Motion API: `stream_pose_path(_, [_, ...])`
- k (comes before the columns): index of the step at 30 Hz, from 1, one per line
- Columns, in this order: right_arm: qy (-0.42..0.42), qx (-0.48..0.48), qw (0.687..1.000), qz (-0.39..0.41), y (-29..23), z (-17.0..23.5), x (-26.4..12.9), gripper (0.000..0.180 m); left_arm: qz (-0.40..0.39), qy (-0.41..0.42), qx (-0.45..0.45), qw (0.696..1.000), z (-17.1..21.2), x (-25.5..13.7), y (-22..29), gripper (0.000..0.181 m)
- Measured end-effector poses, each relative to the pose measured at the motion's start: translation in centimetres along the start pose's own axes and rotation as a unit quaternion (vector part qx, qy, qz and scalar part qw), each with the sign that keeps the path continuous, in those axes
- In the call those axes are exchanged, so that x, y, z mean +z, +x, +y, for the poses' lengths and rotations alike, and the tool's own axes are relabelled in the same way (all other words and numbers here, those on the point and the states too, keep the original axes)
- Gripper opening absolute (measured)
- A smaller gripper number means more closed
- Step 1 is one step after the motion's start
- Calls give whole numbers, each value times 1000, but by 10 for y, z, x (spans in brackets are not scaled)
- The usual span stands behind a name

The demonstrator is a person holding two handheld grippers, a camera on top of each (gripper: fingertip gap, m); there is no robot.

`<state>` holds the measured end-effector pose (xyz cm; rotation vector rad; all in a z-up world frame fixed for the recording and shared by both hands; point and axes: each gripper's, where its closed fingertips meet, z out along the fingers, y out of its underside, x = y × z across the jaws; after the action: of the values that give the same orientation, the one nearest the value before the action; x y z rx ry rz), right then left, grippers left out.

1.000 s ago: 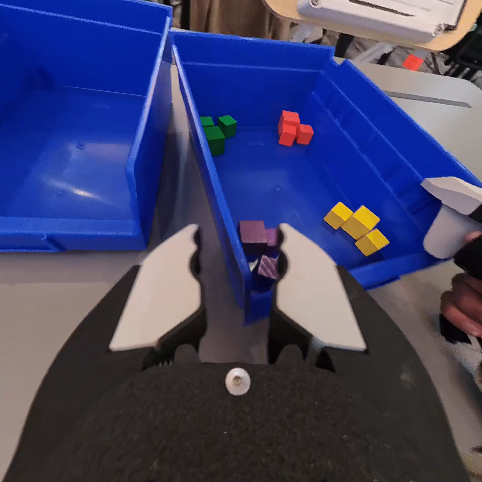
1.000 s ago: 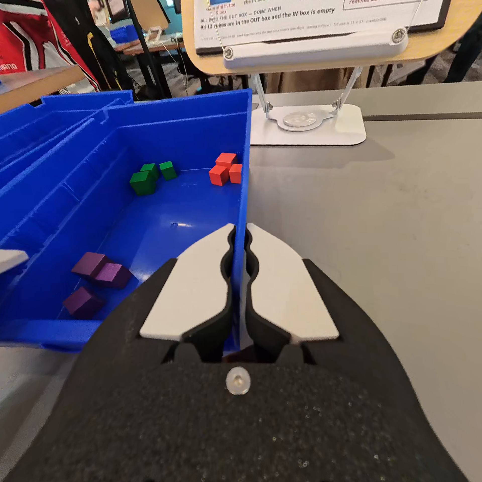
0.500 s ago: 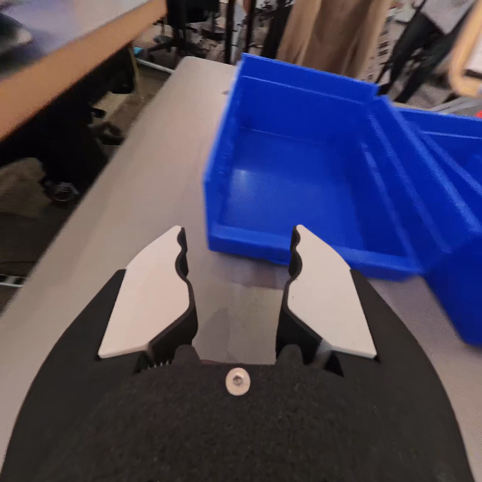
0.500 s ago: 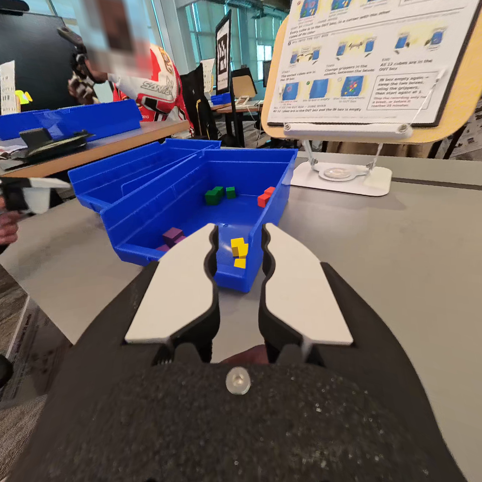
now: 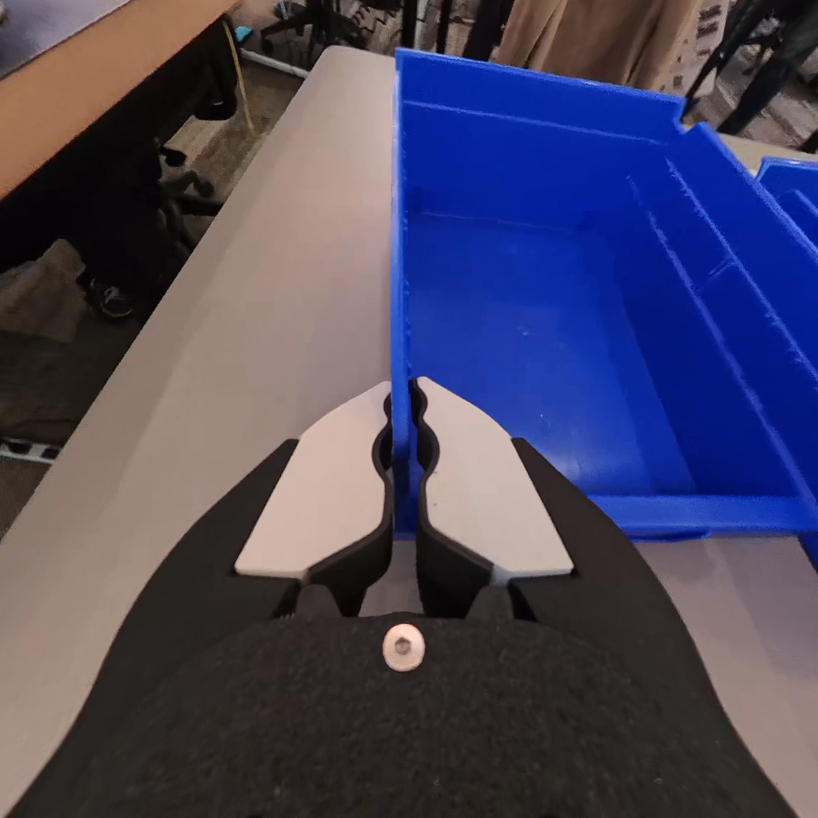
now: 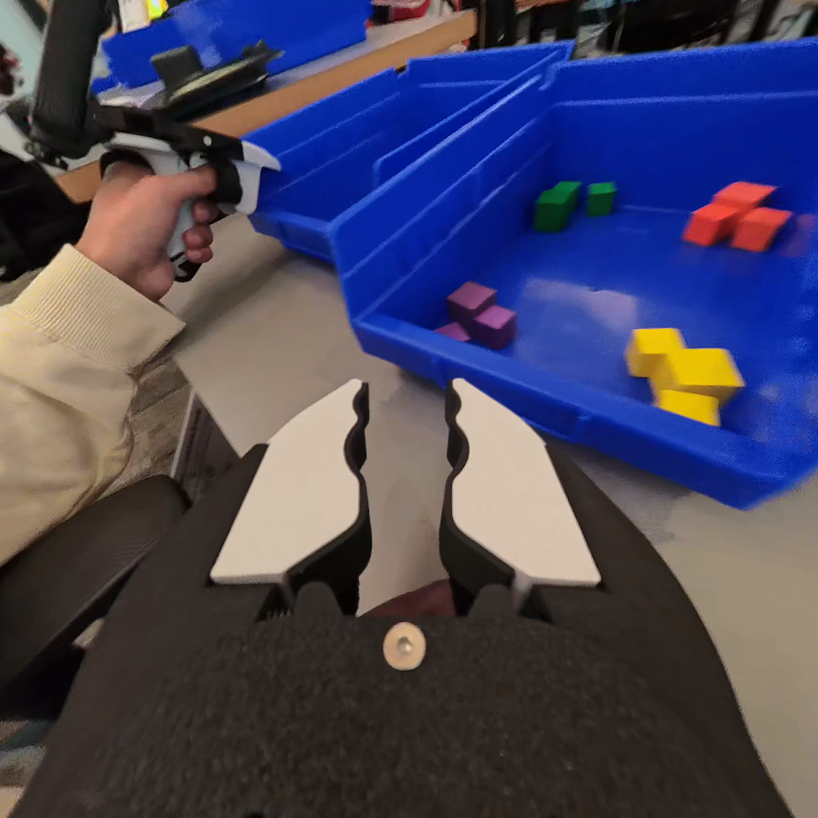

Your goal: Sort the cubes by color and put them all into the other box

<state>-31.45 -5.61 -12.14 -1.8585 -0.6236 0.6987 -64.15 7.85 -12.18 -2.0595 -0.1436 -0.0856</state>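
Blue plastic empty box: left gripper, spread half a second ago, now pinches its left wall. Right gripper, fingers narrowly parted, hangs above grey table. Matte cubes sit colour-grouped in second box.

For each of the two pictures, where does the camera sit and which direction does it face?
Left wrist view: on the left tool, facing along the empty box, its fingers shut on the box's left wall.
Right wrist view: on the right tool, open above the table, facing the box of sorted cubes; the person's hand and sleeve show at left.
Shared: the empty box and the left tool, seen farther off in the right view.
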Motion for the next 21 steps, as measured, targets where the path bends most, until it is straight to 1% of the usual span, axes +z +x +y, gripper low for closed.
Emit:
stream_pose_path(3, [-17, -16, 1000, -10, -32, 6, 20, 33, -36, 14, -9, 999, 19, -37, -2, 4])
stream_pose_path(7, [0, -24, 1000, -17, -68, -7, 48, 37, -89, 27, -13, 996, 50, -96, -7, 4])
stream_pose_path(8, [8, -15, 1000, -14, -73, -13, 55, 41, -95, 28, -19, 995, 58, -111, -8, 4])
stream_pose_path(12, [17, 13, 1000, -14, -88, -25, 78, 44, -100, 34, -40, 994, 86, -161, -6, 4])
stream_pose_path(15, [2, -7, 1000, -8, -99, -17, 87, 45, -97, 40, -41, 994, 100, -186, 3, 4])
stream_pose_path(17, [11, 0, 1000, -9, -103, -13, 89, 41, -90, 46, -29, 995, 107, -196, 13, 4])
stream_pose_path(18, [16, 4, 1000, -20, -106, -13, 89, 47, -90, 51, -26, 994, 109, -200, 19, 4])
stream_pose_path(19, [19, 17, 999, -21, -106, -15, 89, 46, -96, 56, -22, 994, 111, -204, 23, 4])
stream_pose_path(21, [9, 20, 1000, 9, -95, -18, 88, 22, -116, 75, -13, 990, 113, -212, 29, 5])
